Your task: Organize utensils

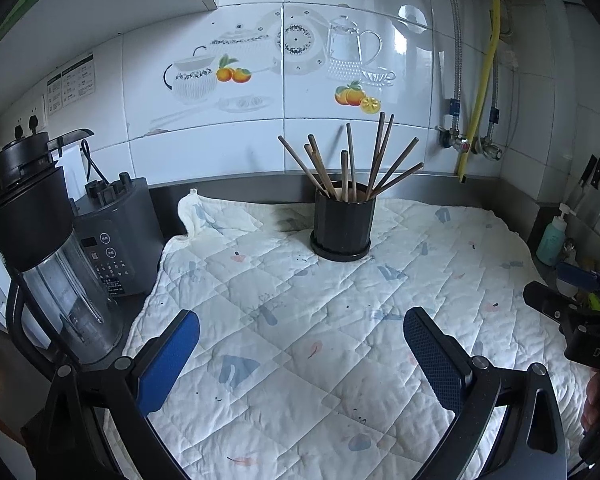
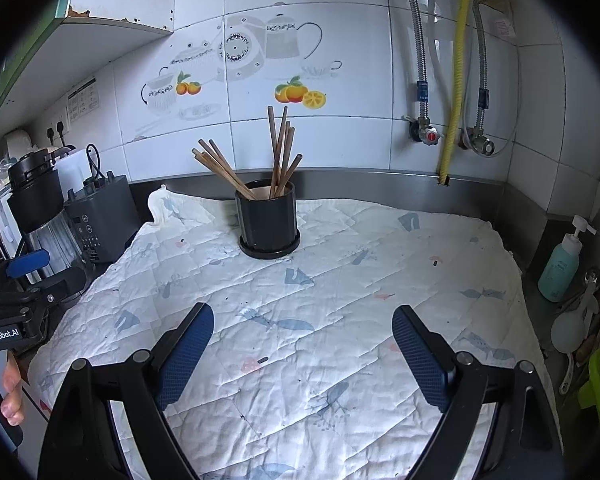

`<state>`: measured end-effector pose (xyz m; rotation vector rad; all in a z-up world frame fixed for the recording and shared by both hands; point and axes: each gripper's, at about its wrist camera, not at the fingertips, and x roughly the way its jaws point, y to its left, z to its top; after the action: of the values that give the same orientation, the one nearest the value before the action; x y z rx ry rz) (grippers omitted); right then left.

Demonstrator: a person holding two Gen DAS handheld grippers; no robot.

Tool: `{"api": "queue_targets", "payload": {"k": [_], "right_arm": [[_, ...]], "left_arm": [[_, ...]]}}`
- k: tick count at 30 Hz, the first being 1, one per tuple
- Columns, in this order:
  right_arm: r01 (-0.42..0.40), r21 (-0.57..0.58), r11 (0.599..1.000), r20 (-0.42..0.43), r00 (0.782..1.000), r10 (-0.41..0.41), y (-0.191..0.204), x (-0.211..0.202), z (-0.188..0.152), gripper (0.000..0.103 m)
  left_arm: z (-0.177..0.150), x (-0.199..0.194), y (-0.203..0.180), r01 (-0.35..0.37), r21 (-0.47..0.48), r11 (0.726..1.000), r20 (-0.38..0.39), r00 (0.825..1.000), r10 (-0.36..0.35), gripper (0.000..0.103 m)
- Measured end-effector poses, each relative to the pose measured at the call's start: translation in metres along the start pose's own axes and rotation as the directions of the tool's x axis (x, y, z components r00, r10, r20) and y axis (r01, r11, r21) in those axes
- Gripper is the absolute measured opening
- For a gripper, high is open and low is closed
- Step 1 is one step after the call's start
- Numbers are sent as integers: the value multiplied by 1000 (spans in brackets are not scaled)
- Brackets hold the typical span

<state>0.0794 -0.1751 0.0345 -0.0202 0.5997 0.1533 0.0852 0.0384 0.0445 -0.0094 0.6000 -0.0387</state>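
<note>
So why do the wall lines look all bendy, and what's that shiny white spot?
Left wrist view: the fisheye lens curves the wall tiles, and glare glints on a tile at upper right. Right wrist view: same bending, dark corners around the picture, and the chopsticks stay sharp.

Black-framed tool [image 1: 300,344] with 2 blue textured pads [image 1: 436,360]

The holder [image 1: 342,224] hides the lower ends of the chopsticks [image 1: 380,160].
</note>
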Motion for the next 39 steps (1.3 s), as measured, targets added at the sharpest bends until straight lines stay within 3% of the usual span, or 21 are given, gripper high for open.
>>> {"api": "queue_targets", "payload": {"k": [16,39], "right_arm": [[18,-53,998,-1,1000,-18,11,3,-4,99],[11,-39,999,-5,1000,-11,9,5,-7,99]], "left_arm": [[-10,9,2,3,-3,1000,-27,1000,-3,103],[-11,11,0,5,0,1000,-33,999,-5,103]]}}
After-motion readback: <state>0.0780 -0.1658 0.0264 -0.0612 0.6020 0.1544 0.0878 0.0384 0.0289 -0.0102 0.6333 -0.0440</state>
